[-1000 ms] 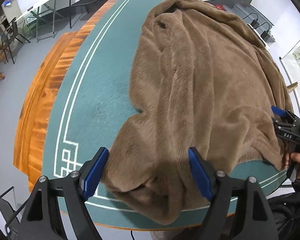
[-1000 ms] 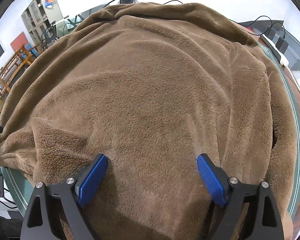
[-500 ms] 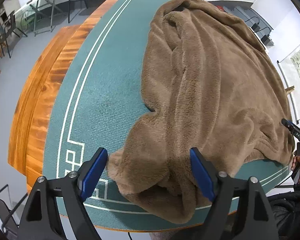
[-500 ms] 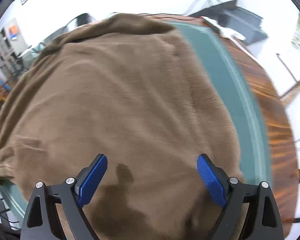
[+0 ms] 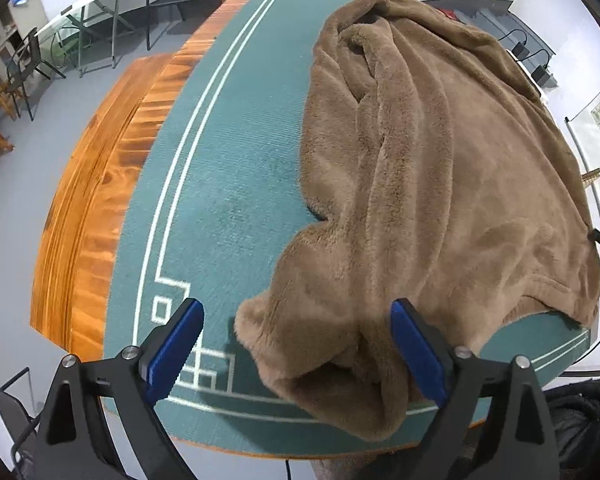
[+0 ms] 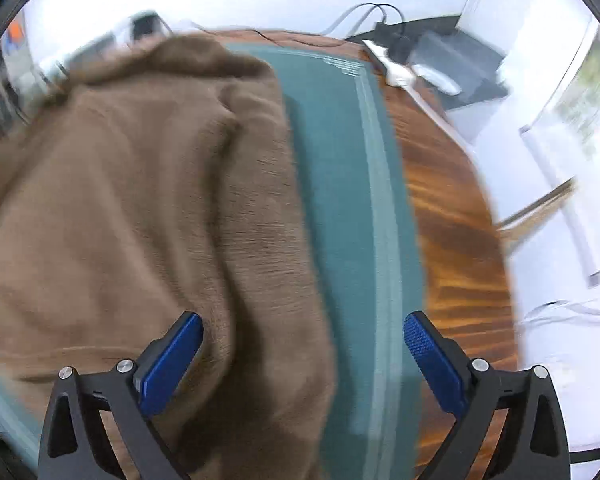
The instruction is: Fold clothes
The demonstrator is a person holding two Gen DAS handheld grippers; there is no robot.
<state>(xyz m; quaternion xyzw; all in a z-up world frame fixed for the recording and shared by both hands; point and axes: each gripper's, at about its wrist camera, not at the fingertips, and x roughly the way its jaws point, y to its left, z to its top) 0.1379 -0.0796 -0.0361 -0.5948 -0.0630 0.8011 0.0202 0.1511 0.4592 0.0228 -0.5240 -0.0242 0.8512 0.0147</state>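
Note:
A brown fleece garment (image 5: pixel 440 184) lies spread over the teal mat (image 5: pixel 228 184) on a wooden table. Its bunched near corner (image 5: pixel 324 356) reaches the front edge. My left gripper (image 5: pixel 298 328) hovers over that corner with its jaws opening; the fabric lies under the right pad (image 5: pixel 410 340) and clear of the left one, and neither presses on it. In the blurred right wrist view, my right gripper (image 6: pixel 302 340) hangs over the garment's right edge (image 6: pixel 268 264). Its jaws are opening, with fabric and bare mat (image 6: pixel 352 240) below them and nothing gripped.
The wooden table rim (image 5: pixel 96 200) runs along the mat's left side, with floor beyond. Chairs and a glass table (image 5: pixel 100 12) stand at the back left. Cables, a power strip (image 6: pixel 400 72) and dark boxes (image 6: pixel 460 64) sit past the far right corner.
The right gripper has swung right from the middle of the garment to its right edge. Both grippers' jaws have widened. The fabric corner has come away from the left gripper's left pad.

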